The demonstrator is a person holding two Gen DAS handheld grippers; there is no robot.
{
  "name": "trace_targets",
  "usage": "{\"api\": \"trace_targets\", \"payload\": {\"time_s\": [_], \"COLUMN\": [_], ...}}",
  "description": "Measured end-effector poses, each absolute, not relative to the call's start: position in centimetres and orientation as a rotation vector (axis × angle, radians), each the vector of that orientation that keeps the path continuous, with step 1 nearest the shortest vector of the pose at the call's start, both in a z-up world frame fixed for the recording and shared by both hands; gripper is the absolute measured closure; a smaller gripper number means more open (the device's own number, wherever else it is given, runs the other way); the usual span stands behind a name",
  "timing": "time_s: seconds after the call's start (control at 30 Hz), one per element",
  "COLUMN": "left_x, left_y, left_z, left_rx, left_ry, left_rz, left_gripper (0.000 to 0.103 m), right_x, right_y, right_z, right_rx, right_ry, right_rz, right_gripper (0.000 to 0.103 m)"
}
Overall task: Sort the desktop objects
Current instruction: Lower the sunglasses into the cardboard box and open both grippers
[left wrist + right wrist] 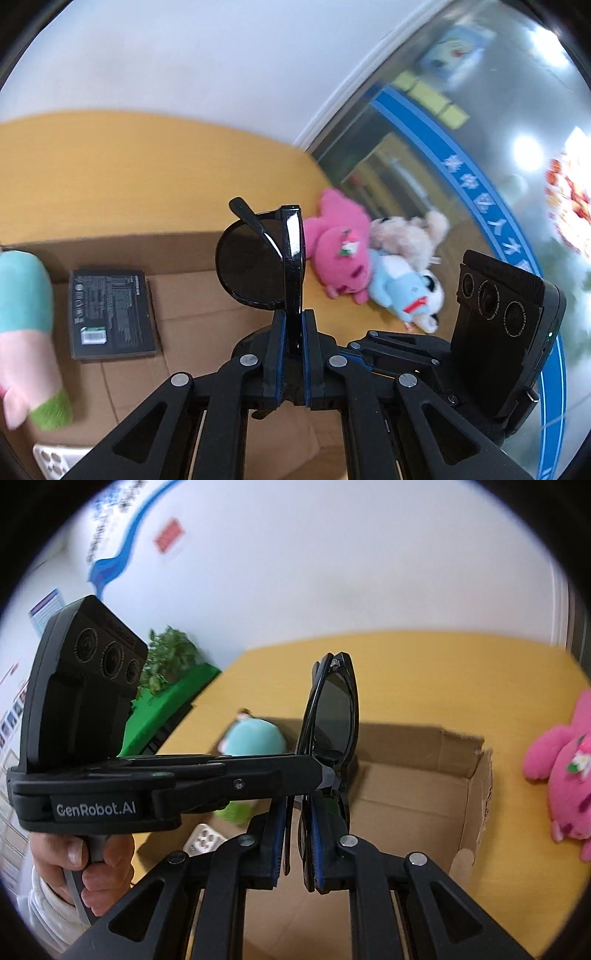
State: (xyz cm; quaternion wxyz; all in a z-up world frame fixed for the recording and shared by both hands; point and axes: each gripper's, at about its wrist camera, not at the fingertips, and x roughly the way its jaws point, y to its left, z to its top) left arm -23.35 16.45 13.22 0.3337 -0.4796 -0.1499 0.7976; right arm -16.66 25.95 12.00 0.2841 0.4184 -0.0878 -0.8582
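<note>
Black folded sunglasses (266,258) stand upright above an open cardboard box (207,306). My left gripper (293,325) is shut on their frame. In the right wrist view the sunglasses (332,716) are also between my right gripper's (295,812) jaws, which are nearly closed on them. The left gripper (325,773) reaches in from the left and grips the same glasses. A black flat package (110,314) lies in the box beside a teal, pink and green plush (26,332).
A pink plush (343,254), a beige plush (406,232) and a blue-white plush (410,288) lie on the yellow table (110,173) right of the box. A white phone case (55,459) sits in the box's near corner. A green plant stand (166,694) is at far left.
</note>
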Motion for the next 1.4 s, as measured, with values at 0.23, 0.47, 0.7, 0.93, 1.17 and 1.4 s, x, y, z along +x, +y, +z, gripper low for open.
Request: {"api": "trace_targets", "payload": {"time_s": [0.23,0.47,0.7,0.93,1.17,1.4], "left_x": [-30.9,-33.2,-33.4,-31.3,-20.4,-6.1], "left_y": [19.1,20.9,21.5,19.4,13.4,9.3], "left_z": [3.1,-3.2,-4.2,0.6,13.1,18.7], "left_rx": [-1.519,-1.668,-1.708,-1.610,-1.109,-0.663], "left_ry": [-0.486,-0.560,-0.577,-0.463,-0.138,0.044], "left_rz": [1.953,1.876,1.862,1.988,2.463,2.783], "left_gripper": [0.099,0.098,0.097,0.078,0.039,0.001], "right_x": [-23.8,-26.4,-26.4,-24.6,-17.1,-7.2], "right_y": [28.9,30.1,29.6,28.5,28.3,26.0], "right_z": [3.4,-2.1,-2.9,-1.4,6.8,10.2], "right_rx": [1.394,1.602,1.656,1.633,1.324,0.970], "right_ry": [-0.385,-0.402,-0.324,-0.277,-0.022,0.065], "right_rz": [-2.209,-2.168,-2.218,-2.287,-2.619,-2.863], "right_gripper": [0.091,0.091,0.091,0.069,0.026,0.021]}}
